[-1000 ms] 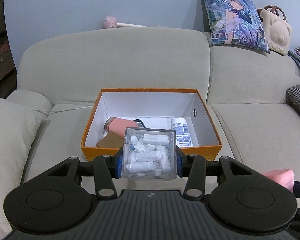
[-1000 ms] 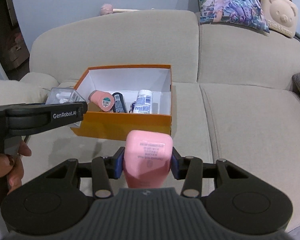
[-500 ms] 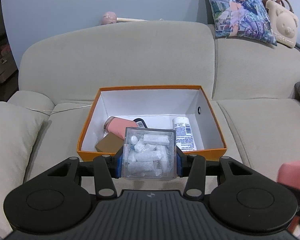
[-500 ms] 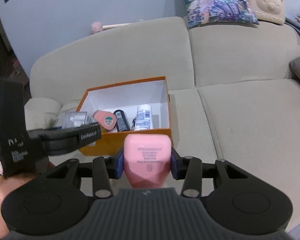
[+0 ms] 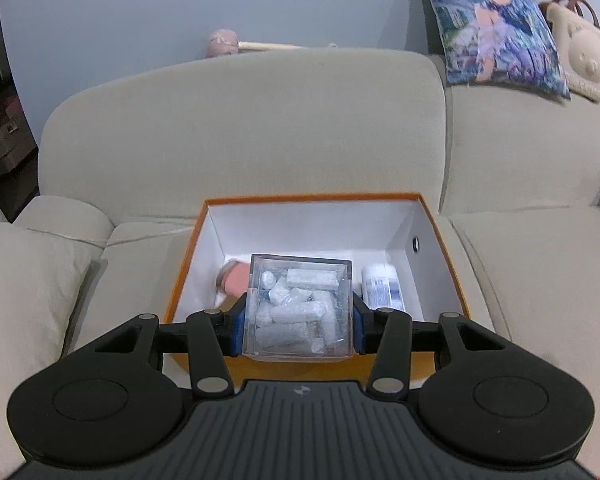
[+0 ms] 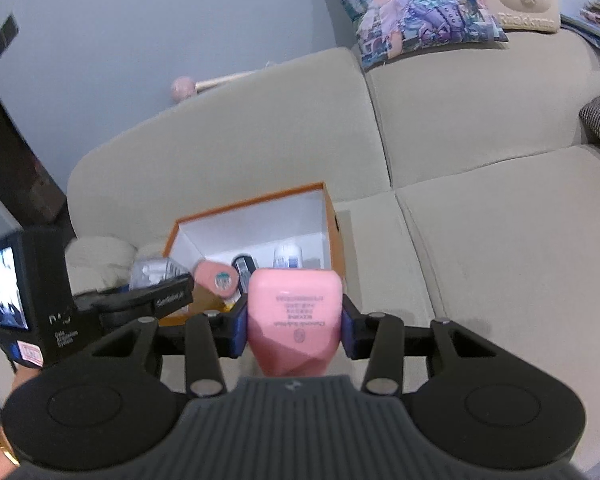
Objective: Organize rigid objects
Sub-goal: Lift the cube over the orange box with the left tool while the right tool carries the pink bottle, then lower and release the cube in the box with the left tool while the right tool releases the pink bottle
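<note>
The left hand-held gripper (image 5: 298, 312) holds a clear box (image 5: 298, 308) over the orange box's (image 5: 312, 200) near edge; the right hand-held gripper (image 6: 294, 322), farther, holds a pink bottle (image 6: 294, 316).

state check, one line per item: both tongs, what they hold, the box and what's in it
Left tongs: shut on the clear case.
Clear case: lifted over the box, filled with white pieces.
Right tongs: shut on the pink bottle.
Pink bottle: lifted, not in the box.
Orange box: open, on the sofa.
White bottle: lying in the box.
Pink tube: lying in the box.
</note>
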`<move>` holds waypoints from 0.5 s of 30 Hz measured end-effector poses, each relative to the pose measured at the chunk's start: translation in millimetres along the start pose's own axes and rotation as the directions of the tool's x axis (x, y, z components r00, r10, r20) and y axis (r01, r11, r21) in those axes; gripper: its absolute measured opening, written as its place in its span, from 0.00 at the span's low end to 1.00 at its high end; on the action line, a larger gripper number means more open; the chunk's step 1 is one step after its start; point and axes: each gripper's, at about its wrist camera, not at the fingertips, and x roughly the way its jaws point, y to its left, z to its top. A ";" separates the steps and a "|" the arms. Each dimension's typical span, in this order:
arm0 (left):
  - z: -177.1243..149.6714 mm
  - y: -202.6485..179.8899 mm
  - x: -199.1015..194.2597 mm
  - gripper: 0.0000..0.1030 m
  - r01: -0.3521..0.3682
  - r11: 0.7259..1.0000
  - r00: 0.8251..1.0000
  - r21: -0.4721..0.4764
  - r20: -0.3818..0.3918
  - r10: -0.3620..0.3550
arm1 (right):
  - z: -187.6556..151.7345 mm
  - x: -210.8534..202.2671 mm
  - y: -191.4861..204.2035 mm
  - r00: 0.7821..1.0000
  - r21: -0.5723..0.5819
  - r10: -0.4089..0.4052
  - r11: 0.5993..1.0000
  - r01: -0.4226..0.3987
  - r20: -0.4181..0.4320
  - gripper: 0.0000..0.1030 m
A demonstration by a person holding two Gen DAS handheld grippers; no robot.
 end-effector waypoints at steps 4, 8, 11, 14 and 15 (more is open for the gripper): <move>17.4 16.0 15.7 0.52 0.055 0.997 0.998 -0.058 -0.008 -0.056 | 14.6 1.1 -4.0 0.999 -0.015 0.034 0.999 -0.034 0.019 0.44; 27.2 22.4 39.6 0.52 0.080 0.995 0.997 -0.056 -0.015 -0.081 | 25.9 26.9 -1.9 1.000 -0.061 0.019 0.998 -0.019 0.001 0.44; 30.0 30.4 62.9 0.52 0.104 0.992 0.993 -0.075 -0.043 -0.108 | 34.7 60.0 2.4 0.999 -0.077 0.010 0.997 -0.013 -0.047 0.44; 29.8 42.9 84.6 0.52 0.096 0.993 0.993 -0.074 -0.068 -0.101 | 44.5 96.7 9.8 0.996 -0.102 0.010 0.995 -0.019 -0.088 0.44; 29.4 46.8 92.5 0.52 0.099 0.992 0.991 -0.075 -0.081 -0.105 | 48.4 111.8 13.0 0.995 -0.108 0.008 0.994 -0.019 -0.099 0.44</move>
